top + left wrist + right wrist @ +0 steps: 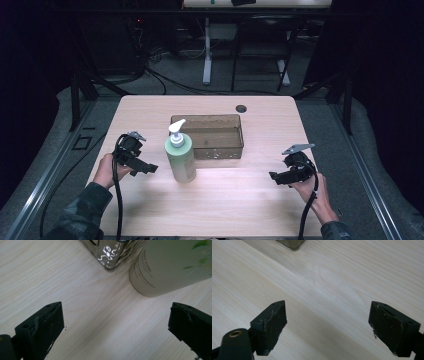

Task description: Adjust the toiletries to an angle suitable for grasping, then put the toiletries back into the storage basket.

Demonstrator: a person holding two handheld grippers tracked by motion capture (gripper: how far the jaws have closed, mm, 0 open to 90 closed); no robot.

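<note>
On the table (150,115), mid-left, a green pump bottle (180,157) stood upright just in front of a clear brownish bin (207,136), w/ its pump head overlapping the bin's front left corner. Left tongs (148,168) were near the bottle's left, released, gripping nothing. Right tongs (276,178) were well apart on the right, also released. Left gripper view cut off the bottle's top; label print was too blurred to read.

The room around is very dark, but the table (150,115) is lit from above. Bright wavy glare shines on the clear box (110,255) (close up, the pictures look soft).
</note>
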